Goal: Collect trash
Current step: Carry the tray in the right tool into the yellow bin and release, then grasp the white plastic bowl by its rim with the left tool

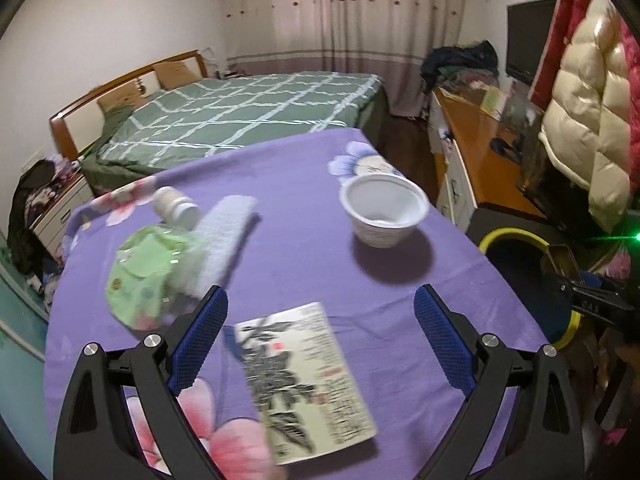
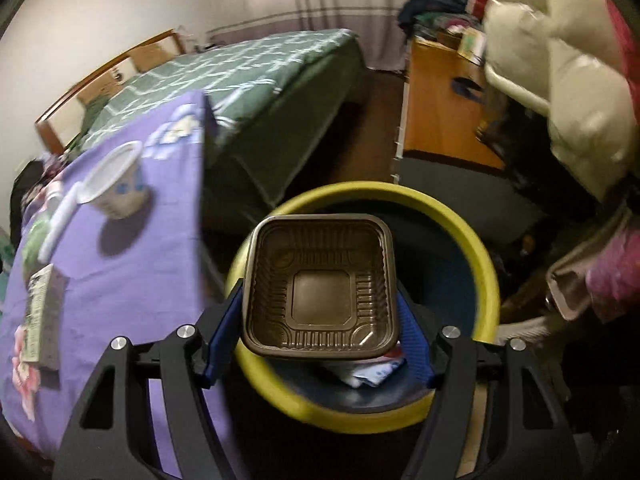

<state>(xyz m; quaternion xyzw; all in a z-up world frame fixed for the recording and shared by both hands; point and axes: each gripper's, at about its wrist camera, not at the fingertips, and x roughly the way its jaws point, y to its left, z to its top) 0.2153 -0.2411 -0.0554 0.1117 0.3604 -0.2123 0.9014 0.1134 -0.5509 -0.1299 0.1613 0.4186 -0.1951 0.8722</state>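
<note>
Bedroom clutter rings a tabletop (image 1: 304, 184) under a purple floral cloth, with a green-quilted bed behind it and a yellow-rimmed bin (image 2: 486, 264) standing on the floor just off the table's right edge.

The right gripper (image 2: 320, 312) has its blue pads clamped on the two sides of a brown square plastic tray (image 2: 320, 280), open face toward the camera, held above the bin's mouth. Some paper scraps already lie inside the bin. The step in hand looks like the drop. To do it well, the tray should be centred over the dark opening rather than over the near rim, then the jaws spread fully so that the light, springy plastic does not hang on one pad. Tipping it downward would help it fall clear.

The left gripper (image 1: 320, 340) hangs wide open and empty over the near edge of the tabletop, with a printed carton (image 1: 308, 380) lying flat beneath its fingers. More trash waits farther in: a white paper cup (image 1: 382, 216) toward the right edge, a green wrapper (image 1: 144, 276) by the left edge, with a white bottle (image 1: 176, 206) and a pale folded cloth (image 1: 224, 240) beside it. The carton seems the next pick; being flat, it needs the pads set low on its long sides.
</note>
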